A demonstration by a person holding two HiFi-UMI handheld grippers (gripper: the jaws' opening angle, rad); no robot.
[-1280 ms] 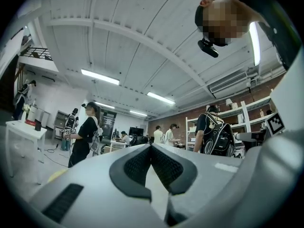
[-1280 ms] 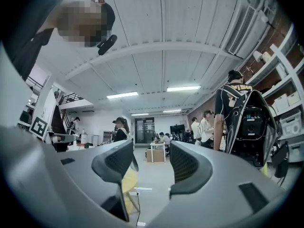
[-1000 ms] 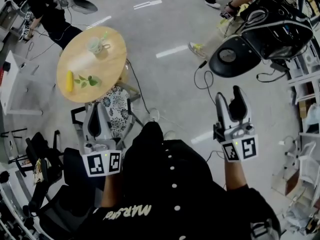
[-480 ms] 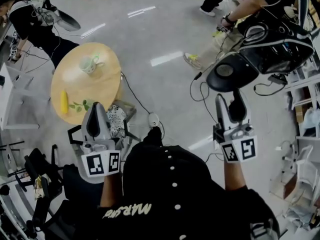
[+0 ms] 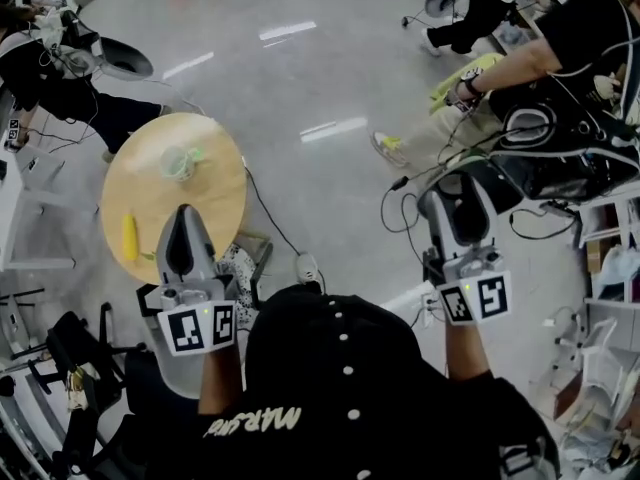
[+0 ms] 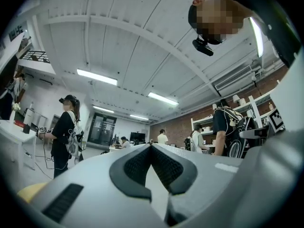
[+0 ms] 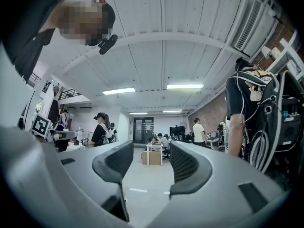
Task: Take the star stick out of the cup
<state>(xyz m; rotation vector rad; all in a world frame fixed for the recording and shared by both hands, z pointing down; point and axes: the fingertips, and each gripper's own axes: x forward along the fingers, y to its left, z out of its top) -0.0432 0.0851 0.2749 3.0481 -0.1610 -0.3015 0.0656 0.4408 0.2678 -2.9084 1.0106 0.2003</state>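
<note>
Two tools, empty: left hand-held gripper (image 5: 184, 213) pressed together, right hand-held gripper (image 5: 458, 190) spread; cup (image 5: 177, 162) on table (image 5: 218, 196).

L tongs (image 5: 184, 218) tips pressed together, R tongs (image 5: 458, 190) jaws apart w/ nothing between, both held out front

Grey floor (image 5: 320, 78), round wooden table (image 5: 213, 208), brick wall (image 7: 213, 113), ceiling strip lights (image 7: 185, 86)

Your head camera looks steeply down onto the left gripper (image 5: 186, 218), the right gripper (image 5: 460, 194) and the round table (image 5: 215, 198) well below. Each gripper camera sits close behind its own jaws, tilted up across the room; both share the far doorway (image 6: 100, 129)
</note>
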